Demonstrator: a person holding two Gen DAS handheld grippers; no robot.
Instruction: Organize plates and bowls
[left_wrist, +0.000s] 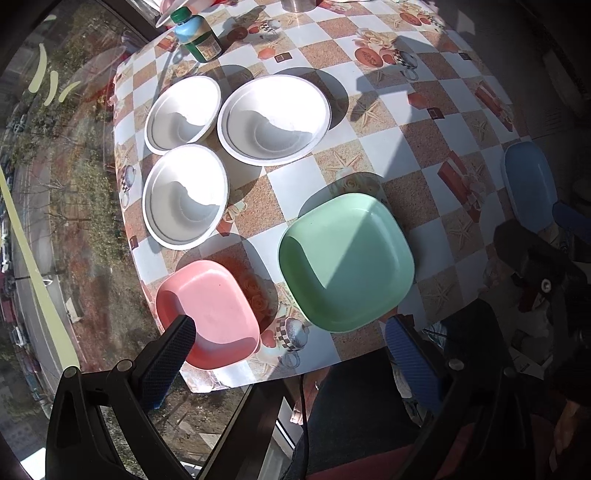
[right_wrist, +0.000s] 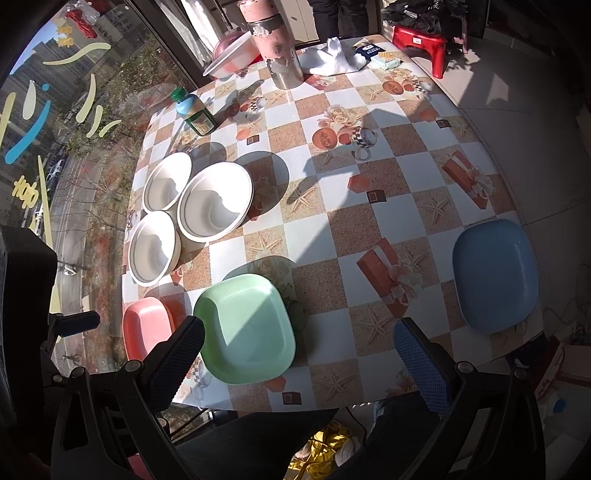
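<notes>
3 white bowls (left_wrist: 186, 195), pink (left_wrist: 210, 314), green (left_wrist: 347, 262), blue plates (right_wrist: 495, 273), all unstacked

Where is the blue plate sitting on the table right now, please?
The blue plate lies alone near the table's right edge in the right wrist view, well apart from the green plate and beyond the right gripper.

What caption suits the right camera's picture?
Open right gripper above green plate, beside three white bowls.
</notes>
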